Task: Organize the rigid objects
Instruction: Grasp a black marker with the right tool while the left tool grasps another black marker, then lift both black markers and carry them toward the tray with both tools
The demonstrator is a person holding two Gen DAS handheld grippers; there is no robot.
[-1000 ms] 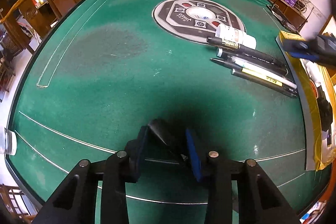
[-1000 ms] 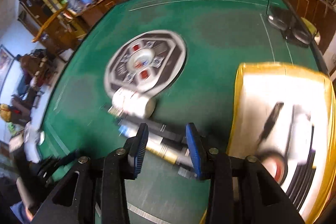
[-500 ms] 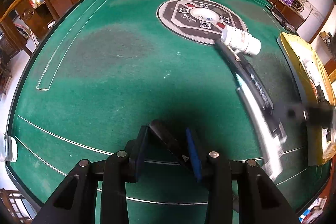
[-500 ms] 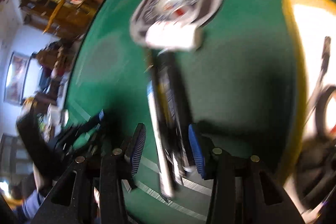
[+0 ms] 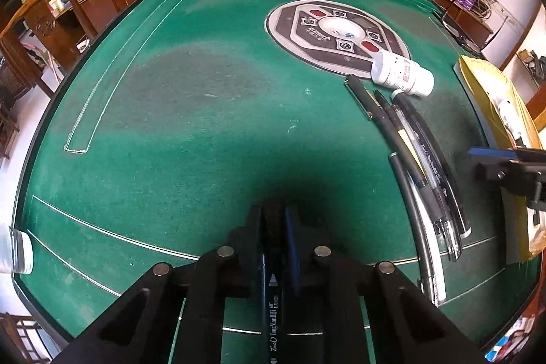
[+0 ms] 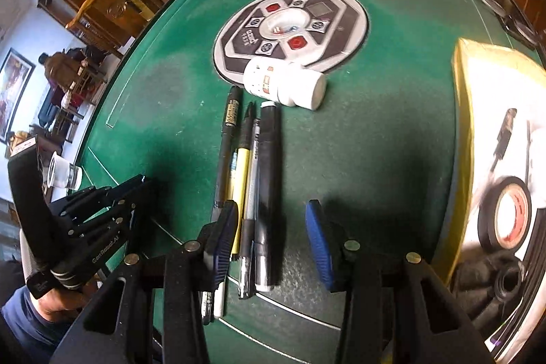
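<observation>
My left gripper (image 5: 273,219) is closing on a black art marker (image 5: 273,312) that runs back between its blue pads, which press on it. Several pens (image 6: 252,166) lie side by side on the green felt table (image 6: 375,142), pointing at a white pill bottle (image 6: 283,86) on its side. My right gripper (image 6: 271,244) stands open over the pens' near ends, with a thick black marker (image 6: 268,176) and a gel pen between its fingers, untouched. The left wrist view shows the pens (image 5: 416,159) and bottle (image 5: 402,77) at right.
A round control panel (image 6: 290,26) is set in the table's middle. A yellow-rimmed tray (image 6: 460,125) at the right holds a tape roll (image 6: 505,220) and dark parts. A glass cup (image 5: 15,255) stands at the left edge. A wooden rim borders the felt.
The row of pens swung from lying crosswise to pointing at the near edge. My left jaws closed on the black marker, which turned in line with the fingers. The right gripper settled over the pens.
</observation>
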